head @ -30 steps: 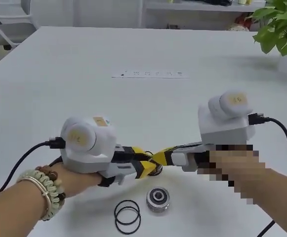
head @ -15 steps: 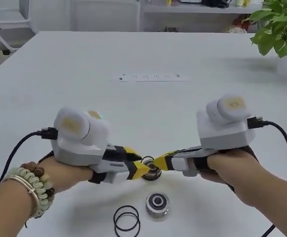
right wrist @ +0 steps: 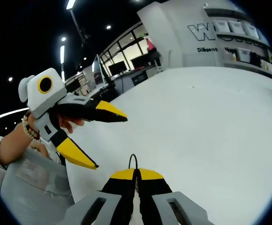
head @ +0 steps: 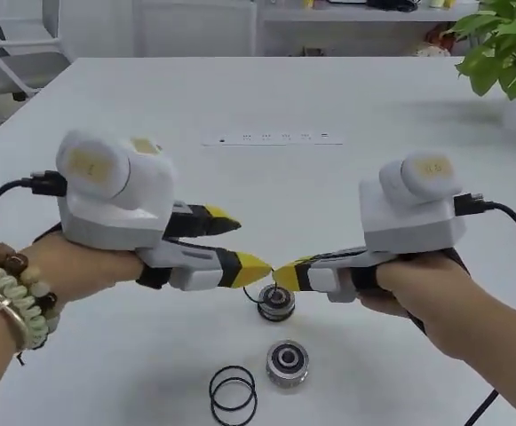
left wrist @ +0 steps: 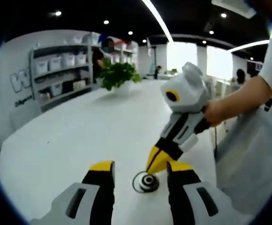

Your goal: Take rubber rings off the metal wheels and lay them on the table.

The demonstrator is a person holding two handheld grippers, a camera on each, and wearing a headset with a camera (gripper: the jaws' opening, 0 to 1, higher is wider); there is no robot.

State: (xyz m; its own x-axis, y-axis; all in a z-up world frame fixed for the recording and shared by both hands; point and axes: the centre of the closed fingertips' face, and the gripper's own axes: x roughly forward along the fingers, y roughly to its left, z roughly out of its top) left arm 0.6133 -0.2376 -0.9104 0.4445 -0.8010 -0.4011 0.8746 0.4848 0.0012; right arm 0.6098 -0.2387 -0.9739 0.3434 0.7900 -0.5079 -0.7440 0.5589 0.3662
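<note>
A metal wheel (head: 276,303) stands on the white table (head: 329,177) below both gripper tips; in the left gripper view the wheel (left wrist: 148,182) has a black rubber ring (left wrist: 136,183) loose around it. My right gripper (head: 283,272) is shut on that thin ring, and a loop of the ring (right wrist: 132,162) sticks out past the closed right gripper (right wrist: 136,173). My left gripper (head: 247,243) hovers open above and left of the wheel, holding nothing, and the left gripper (left wrist: 140,167) frames the wheel. A second wheel (head: 287,364) and two loose rings (head: 234,393) lie nearer me.
A flat power strip (head: 271,138) lies mid-table. A potted plant (head: 504,46) stands at the far right corner. Cables trail from both grippers, one toward the near right edge (head: 515,266). A white chair (head: 9,49) stands beyond the left edge.
My left gripper has opened, let go of the wheel and risen up and to the left. The wheel now rests on the table. The right gripper stays shut at the ring.
</note>
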